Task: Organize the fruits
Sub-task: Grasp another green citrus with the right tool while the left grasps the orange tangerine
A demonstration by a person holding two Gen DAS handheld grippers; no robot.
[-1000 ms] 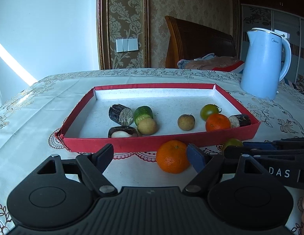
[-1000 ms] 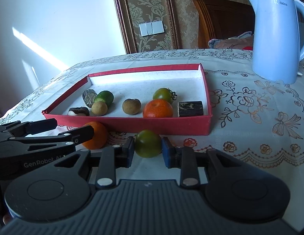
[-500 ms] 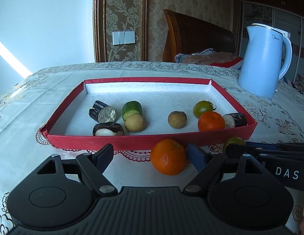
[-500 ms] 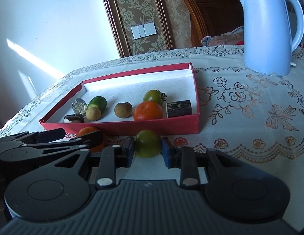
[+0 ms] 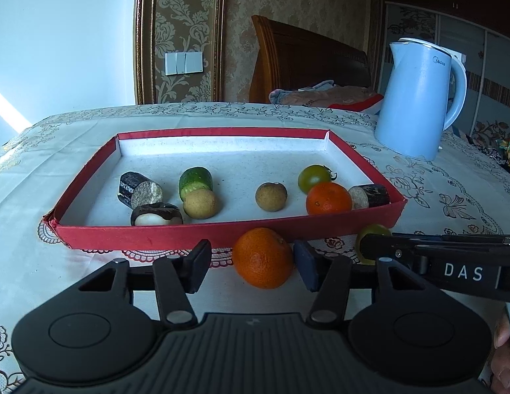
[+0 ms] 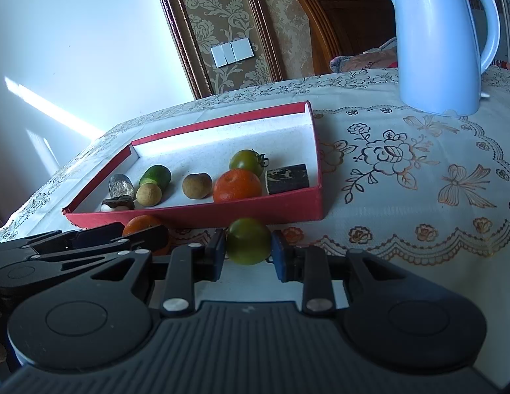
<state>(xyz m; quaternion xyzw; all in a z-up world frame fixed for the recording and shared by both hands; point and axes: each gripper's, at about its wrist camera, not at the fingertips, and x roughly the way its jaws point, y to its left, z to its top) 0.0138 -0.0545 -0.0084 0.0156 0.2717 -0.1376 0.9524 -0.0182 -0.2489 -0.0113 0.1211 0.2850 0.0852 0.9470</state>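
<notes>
Left gripper [image 5: 251,264]: jaws just narrowed around the loose orange [image 5: 263,257]; right pad touching, left pad apart.
Right gripper [image 6: 248,251]: clamped on the green tomato [image 6: 248,241].
Red tray [image 5: 222,234]: eight pieces counted; both loose fruits just near of it.

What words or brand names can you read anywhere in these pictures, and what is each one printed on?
"Midea": on the blue kettle, near its top, clear in the right wrist view and small in the left wrist view.
"DAS": white letters on the side of the right gripper, seen from the left wrist view.
Faint lettering on the cloth behind the table: too blurred to read.
Nothing readable on the red tray or the fruit.
</notes>
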